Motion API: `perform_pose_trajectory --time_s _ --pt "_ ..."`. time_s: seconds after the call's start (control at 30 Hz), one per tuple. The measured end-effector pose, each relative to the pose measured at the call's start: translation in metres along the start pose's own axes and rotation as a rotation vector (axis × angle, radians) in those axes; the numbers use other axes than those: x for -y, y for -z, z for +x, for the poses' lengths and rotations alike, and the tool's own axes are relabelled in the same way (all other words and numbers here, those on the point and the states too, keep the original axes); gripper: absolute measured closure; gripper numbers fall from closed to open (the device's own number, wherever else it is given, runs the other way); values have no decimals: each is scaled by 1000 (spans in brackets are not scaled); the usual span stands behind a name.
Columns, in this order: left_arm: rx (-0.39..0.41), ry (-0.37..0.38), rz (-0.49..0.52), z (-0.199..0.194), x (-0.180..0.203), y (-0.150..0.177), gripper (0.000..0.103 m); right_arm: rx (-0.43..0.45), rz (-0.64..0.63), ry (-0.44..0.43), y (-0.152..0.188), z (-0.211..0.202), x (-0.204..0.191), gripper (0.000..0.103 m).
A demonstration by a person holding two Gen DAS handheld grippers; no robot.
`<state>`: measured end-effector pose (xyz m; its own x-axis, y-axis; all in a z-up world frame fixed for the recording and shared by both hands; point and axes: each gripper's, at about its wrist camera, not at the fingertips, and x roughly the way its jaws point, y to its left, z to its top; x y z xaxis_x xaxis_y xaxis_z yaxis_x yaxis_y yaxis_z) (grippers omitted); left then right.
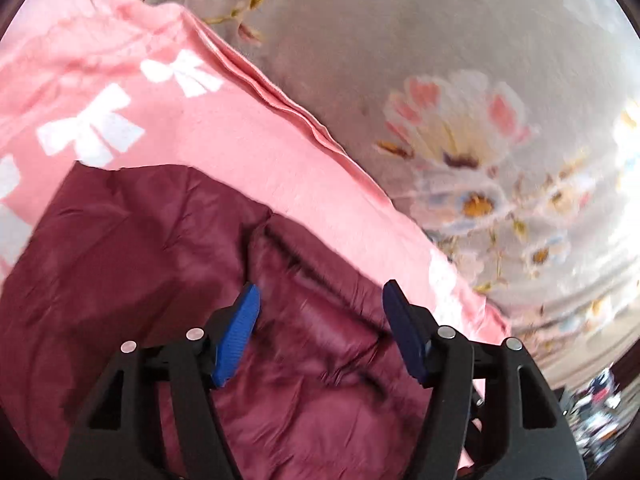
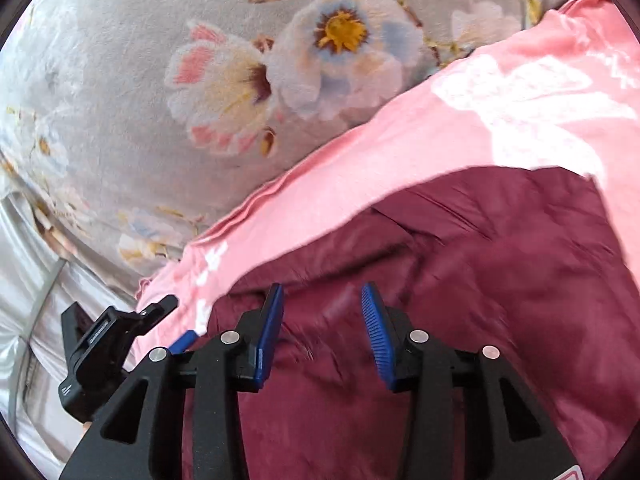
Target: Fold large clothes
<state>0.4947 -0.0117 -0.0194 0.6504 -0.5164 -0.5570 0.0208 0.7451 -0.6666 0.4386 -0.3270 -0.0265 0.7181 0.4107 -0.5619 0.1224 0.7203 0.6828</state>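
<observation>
Mid-fold, by the look of it: maroon garment [image 1: 132, 280] spread over pink bow-print cloth [image 1: 248, 148] on the floral bedsheet [image 1: 400, 40], still rumpled, no neat final fold showing. Shiny, quilted, creased along a seam. Left hand-held gripper [image 1: 320, 312] parted wide, gripping nothing; right hand-held gripper [image 2: 322, 312] likewise parted and unladen, both poised just above the maroon fabric.

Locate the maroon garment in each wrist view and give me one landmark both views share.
Left wrist view: the maroon garment fills the lower left and centre, under the open left tool.
Right wrist view: it fills the lower right, under the open right tool.
Shared landmark: the pink bow-print fabric bordering its upper edge, on the floral bedsheet.
</observation>
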Motion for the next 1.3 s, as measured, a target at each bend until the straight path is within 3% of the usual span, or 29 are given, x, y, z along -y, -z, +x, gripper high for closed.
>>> perform_pose_trajectory --time_s 0.13,0.37,0.4,0.43,0.47,0.5,0.67,0.77,0.87,1.0,1.3 --pt "-75 13 -113 44 -7 -9 41 -55 86 13 -2 40 15 61" --pt "-80 -8 -176 78 -23 -17 46 -4 211 -4 -17 59 36 63" --pt "-83 -11 -175 80 -23 -18 55 -4 214 3 -20 61 37 64" --pt "-90 -11 -165 83 -23 -20 63 -5 210 7 -22 62 37 70" --pt "-98 -14 -151 84 -23 -20 91 3 184 20 -25 62 33 92" --pt "-106 -18 -135 86 -20 -21 100 8 155 32 -27 60 29 99" --pt "-9 38 37 38 8 -15 101 121 -82 -12 -29 8 -9 99" --pt "19 28 133 16 15 -3 101 73 -189 78 -20 9 -13 100" --pt "-13 -76 195 28 13 14 101 8 -215 185 -11 31 -7 100" --pt "-69 -168 192 54 -3 27 101 -45 -228 257 -6 50 3 100" --pt "-113 -224 177 76 -20 28 101 -102 -277 340 2 74 4 100"
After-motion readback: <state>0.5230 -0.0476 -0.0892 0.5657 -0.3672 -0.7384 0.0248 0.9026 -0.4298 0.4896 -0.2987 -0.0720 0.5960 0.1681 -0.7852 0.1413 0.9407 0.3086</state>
